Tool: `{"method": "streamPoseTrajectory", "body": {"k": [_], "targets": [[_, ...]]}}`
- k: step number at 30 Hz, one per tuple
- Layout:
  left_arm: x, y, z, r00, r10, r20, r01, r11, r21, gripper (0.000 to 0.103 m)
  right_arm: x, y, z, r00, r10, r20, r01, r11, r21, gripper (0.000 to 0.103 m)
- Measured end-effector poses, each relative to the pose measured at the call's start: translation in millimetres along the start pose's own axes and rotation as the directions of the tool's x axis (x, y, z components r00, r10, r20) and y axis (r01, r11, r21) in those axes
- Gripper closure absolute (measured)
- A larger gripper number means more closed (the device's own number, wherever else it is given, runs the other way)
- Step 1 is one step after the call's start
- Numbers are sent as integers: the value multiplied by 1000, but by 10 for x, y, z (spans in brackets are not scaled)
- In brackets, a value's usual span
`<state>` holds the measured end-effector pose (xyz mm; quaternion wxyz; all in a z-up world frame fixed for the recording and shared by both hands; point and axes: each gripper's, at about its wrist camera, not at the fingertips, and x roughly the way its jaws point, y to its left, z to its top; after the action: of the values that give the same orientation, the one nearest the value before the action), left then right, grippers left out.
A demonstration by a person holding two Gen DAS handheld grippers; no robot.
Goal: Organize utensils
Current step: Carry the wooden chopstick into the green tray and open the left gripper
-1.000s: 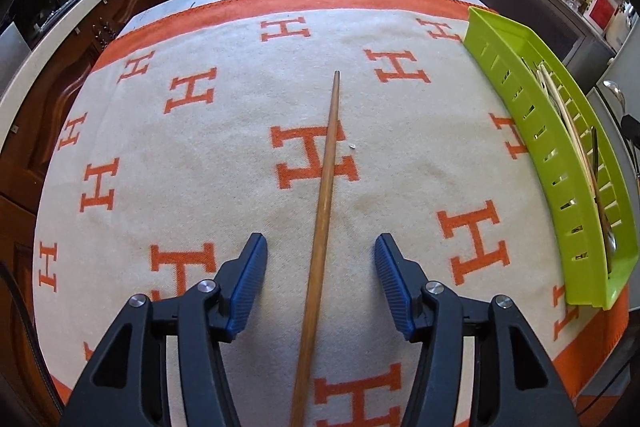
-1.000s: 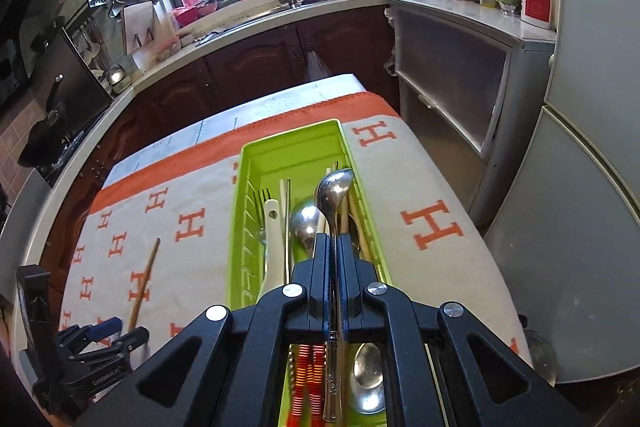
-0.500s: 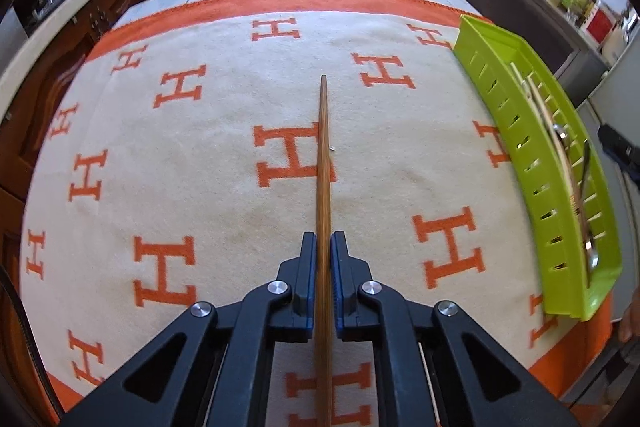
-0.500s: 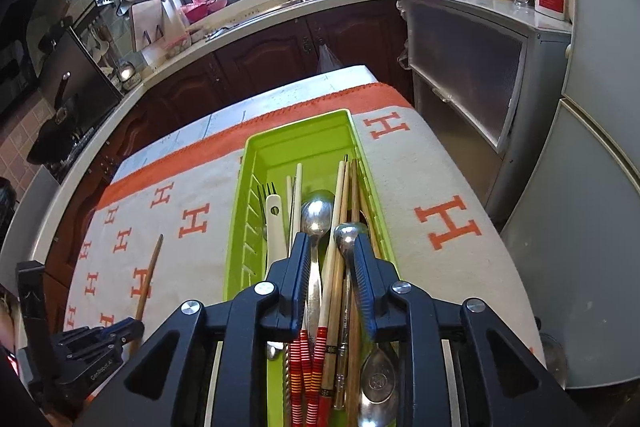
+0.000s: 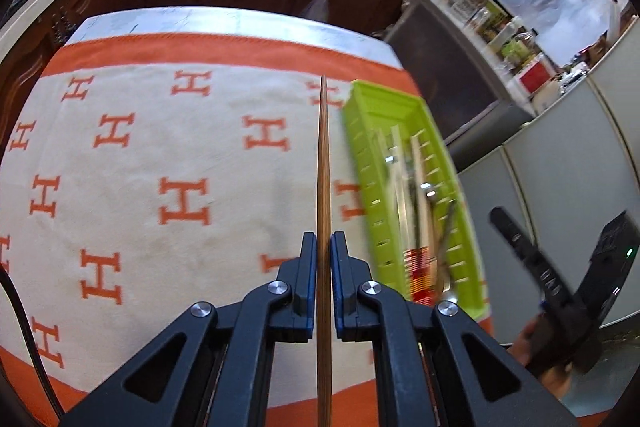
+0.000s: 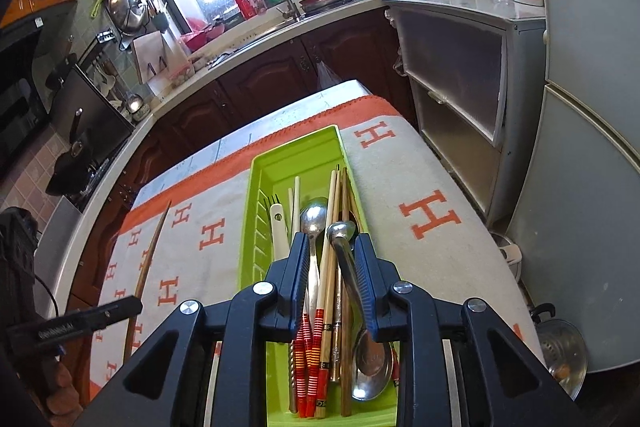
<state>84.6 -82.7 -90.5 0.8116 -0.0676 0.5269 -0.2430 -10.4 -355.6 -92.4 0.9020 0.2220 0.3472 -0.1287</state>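
Nearest in the left wrist view, the left gripper [image 5: 324, 247] is clenched on a single brown chopstick [image 5: 323, 163], pinched partway along its shaft so that the long thin piece cannot swing. The grip leaves the thin end free to lead. The chopstick's long axis runs straight away along the fingers, its tapered tip pointing far, just left of the green tray [image 5: 472, 259] on the orange-and-cream cloth [image 5: 180, 147]. It seems to be lifted clear of the cloth, though motion blur makes that uncertain.

The right gripper [image 6: 332, 259] hangs over the tray's near end, jaws parted and grasping nothing. Under it, spoons [image 6: 314, 223] and chopsticks lie lengthwise in the tray, likely the alignment the held one should match.
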Motion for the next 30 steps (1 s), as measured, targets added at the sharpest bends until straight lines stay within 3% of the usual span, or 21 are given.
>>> {"method": "streamPoseTrajectory", "body": {"k": [8,15,18,23,27,30], "targets": [[391,-756,215,998,-48,-47,50,998,47,99,-244,-193,-18,1000,-5,30,3,998,57,79],[898,-952,196,995,5,-102,1,998,62,96,-350,-409,-76,999,-30,30,27,995,99,79],[886,-955,185,996,19,-91,-12,997,74,86,-347,-461,-117,999,-33,21,31,994,109,79],[666,-913,128,998,50,-46,-43,991,129,83,-284,-464,-169,1000,-25,3,25,994,110,79],[534,-796,57,996,79,-41,-72,986,151,71,-254,-381,-192,1000,-11,-7,11,996,93,79],[445,-699,-40,993,109,-35,-101,980,174,70,-196,-281,-180,1000,-10,-23,11,998,59,79]]}}
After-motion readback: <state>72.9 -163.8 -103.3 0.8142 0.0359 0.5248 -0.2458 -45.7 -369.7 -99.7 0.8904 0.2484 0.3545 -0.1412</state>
